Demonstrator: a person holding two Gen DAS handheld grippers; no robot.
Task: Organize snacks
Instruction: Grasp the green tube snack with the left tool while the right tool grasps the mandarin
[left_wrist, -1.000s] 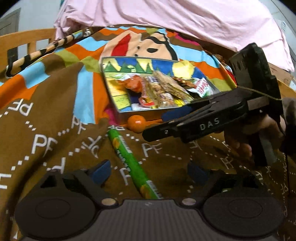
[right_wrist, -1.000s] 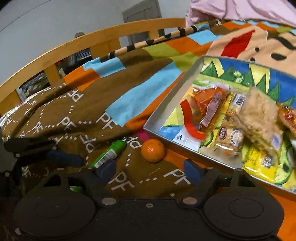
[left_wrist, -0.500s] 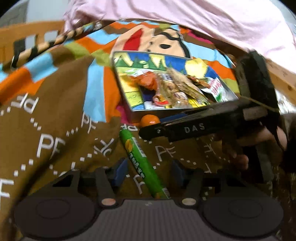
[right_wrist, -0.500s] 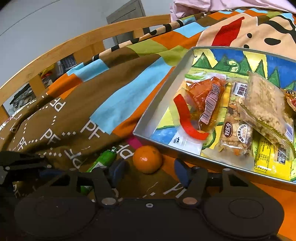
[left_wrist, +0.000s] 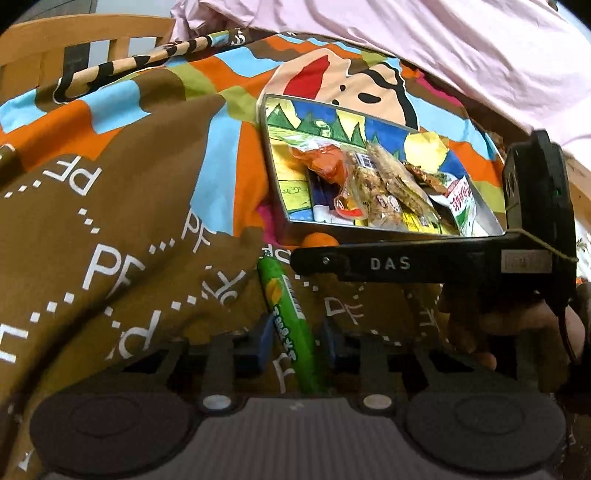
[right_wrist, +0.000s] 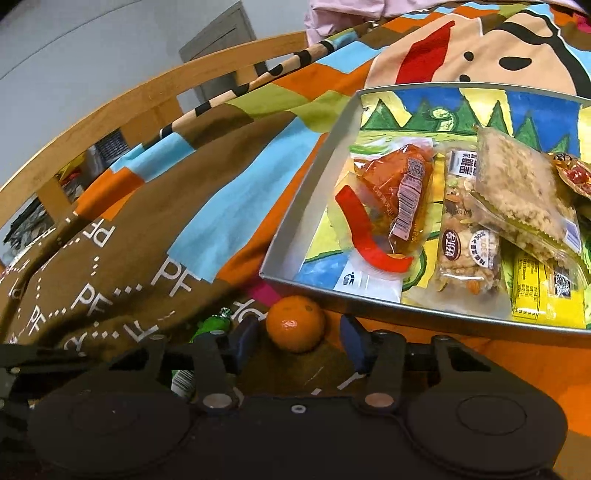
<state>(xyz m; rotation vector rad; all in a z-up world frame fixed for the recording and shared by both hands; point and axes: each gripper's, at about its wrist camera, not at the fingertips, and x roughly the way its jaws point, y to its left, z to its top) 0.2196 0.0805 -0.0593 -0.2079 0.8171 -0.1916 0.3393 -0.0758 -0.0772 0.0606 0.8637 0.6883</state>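
Note:
A green candy tube (left_wrist: 286, 317) lies on the brown patterned blanket. My left gripper (left_wrist: 295, 341) has its blue pads close on either side of the tube's near end. A small orange (right_wrist: 295, 323) sits by the near wall of the metal snack tin (right_wrist: 303, 221); in the left wrist view the orange (left_wrist: 319, 240) is partly hidden behind the right gripper's finger. My right gripper (right_wrist: 297, 341) is open, its pads on either side of the orange with small gaps. The tin (left_wrist: 269, 155) holds several wrapped snacks.
The blanket (left_wrist: 110, 221) covers a bed with a wooden rail (right_wrist: 129, 103) at the left. A pink sheet (left_wrist: 406, 44) lies behind the tin. The right gripper's finger, marked DAS (left_wrist: 391, 264), crosses in front of the tin.
Both grippers moved forward and narrowed. The left pads closed in around the green tube. The right pads came up around the orange.

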